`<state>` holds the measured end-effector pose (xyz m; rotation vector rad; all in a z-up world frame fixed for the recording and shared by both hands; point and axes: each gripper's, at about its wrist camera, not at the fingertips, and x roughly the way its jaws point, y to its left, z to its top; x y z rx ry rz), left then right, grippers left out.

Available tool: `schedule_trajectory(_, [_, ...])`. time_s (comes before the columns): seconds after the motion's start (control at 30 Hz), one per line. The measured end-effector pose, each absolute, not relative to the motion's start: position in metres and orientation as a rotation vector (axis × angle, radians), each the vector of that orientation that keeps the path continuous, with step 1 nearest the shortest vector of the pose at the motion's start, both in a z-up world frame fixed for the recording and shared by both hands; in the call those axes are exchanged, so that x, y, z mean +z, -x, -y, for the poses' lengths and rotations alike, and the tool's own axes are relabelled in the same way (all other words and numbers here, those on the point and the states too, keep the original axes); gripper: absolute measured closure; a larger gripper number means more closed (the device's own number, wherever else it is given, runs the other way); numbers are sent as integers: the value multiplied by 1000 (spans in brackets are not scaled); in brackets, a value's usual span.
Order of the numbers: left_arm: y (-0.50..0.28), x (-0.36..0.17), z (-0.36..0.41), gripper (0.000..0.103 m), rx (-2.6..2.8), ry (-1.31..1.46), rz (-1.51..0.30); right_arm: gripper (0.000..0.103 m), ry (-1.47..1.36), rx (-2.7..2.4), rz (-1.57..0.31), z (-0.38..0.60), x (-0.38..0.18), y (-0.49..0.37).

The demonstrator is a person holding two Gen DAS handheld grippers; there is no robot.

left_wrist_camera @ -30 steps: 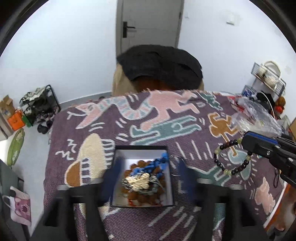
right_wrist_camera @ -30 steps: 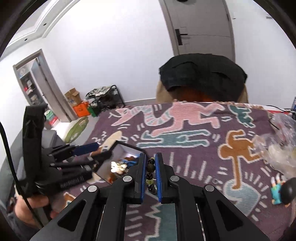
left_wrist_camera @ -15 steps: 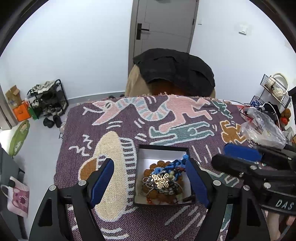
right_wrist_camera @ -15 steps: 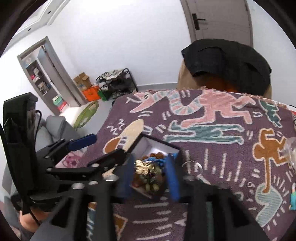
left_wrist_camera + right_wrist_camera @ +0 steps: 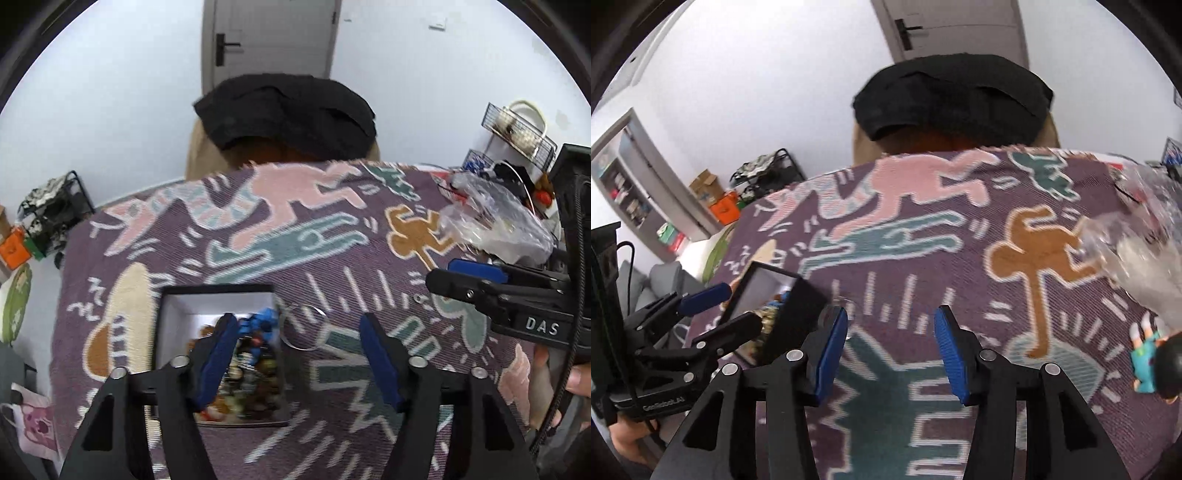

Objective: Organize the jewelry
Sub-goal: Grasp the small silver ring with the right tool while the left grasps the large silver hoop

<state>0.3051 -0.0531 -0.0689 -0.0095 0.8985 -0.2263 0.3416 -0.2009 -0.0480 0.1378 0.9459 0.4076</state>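
Bead bracelet has left the right gripper (image 5: 891, 347) — now jaws apart, empty. Jewelry sits heaped in the box (image 5: 218, 291). Left gripper (image 5: 297, 354) closing around a thin ring (image 5: 303, 326) beside the box — not yet pinched.

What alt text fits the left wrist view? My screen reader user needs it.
The left gripper, jaws closing with nothing between the pads, hangs over a ring lying on the patterned cloth beside a box of beaded jewelry. The right gripper reaches in from the right, empty.
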Motion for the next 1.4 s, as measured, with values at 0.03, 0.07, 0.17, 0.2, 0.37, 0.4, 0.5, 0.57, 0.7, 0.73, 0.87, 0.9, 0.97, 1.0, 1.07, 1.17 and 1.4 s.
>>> schedule_trajectory(0.03, [-307, -72, 58, 42, -232, 9, -909, 54, -145, 398, -950, 207, -51, -343])
schedule_trajectory(0.07, [-308, -74, 63, 46, -237, 6, -918, 54, -150, 391, -953, 212, -54, -344])
schedule_trajectory(0.17, [-312, -80, 74, 54, -245, -1, -939, 54, -164, 373, -970, 225, -64, -349])
schedule_trajectory(0.2, [-313, -82, 77, 58, -246, -3, -945, 54, -164, 367, -975, 229, -68, -350])
schedule_trajectory(0.37, [-321, -96, 92, 68, -254, -14, -983, 55, -143, 353, -999, 238, -83, -355])
schedule_trajectory(0.4, [-323, -99, 95, 69, -255, -21, -989, 55, -132, 352, -1005, 238, -87, -356])
schedule_trajectory(0.5, [-329, -110, 104, 75, -255, -40, -1015, 56, -87, 343, -1024, 237, -98, -359])
schedule_trajectory(0.57, [-334, -118, 106, 75, -247, -41, -1033, 57, -60, 338, -1035, 235, -105, -362])
schedule_trajectory(0.7, [-342, -131, 107, 79, -219, -49, -1049, 68, -27, 338, -1066, 230, -120, -369])
schedule_trajectory(0.73, [-343, -133, 107, 80, -215, -50, -1050, 68, -23, 342, -1071, 229, -123, -371])
schedule_trajectory(0.87, [-346, -137, 108, 83, -199, -65, -1053, 68, -5, 344, -1082, 223, -130, -375])
schedule_trajectory(0.9, [-347, -138, 109, 83, -193, -69, -1055, 68, 1, 342, -1077, 222, -130, -375])
schedule_trajectory(0.97, [-349, -139, 110, 83, -174, -82, -1056, 72, 23, 331, -1074, 220, -130, -375])
schedule_trajectory(1.0, [-351, -140, 110, 83, -164, -93, -1059, 79, 39, 317, -1075, 219, -130, -375])
schedule_trajectory(1.07, [-353, -143, 110, 83, -139, -125, -1063, 89, 77, 287, -1076, 218, -130, -373])
schedule_trajectory(1.17, [-356, -144, 103, 82, -125, -122, -1062, 89, 71, 298, -1077, 223, -129, -369])
schedule_trajectory(1.4, [-364, -149, 95, 74, -159, -19, -1103, 89, 70, 295, -1067, 229, -129, -362])
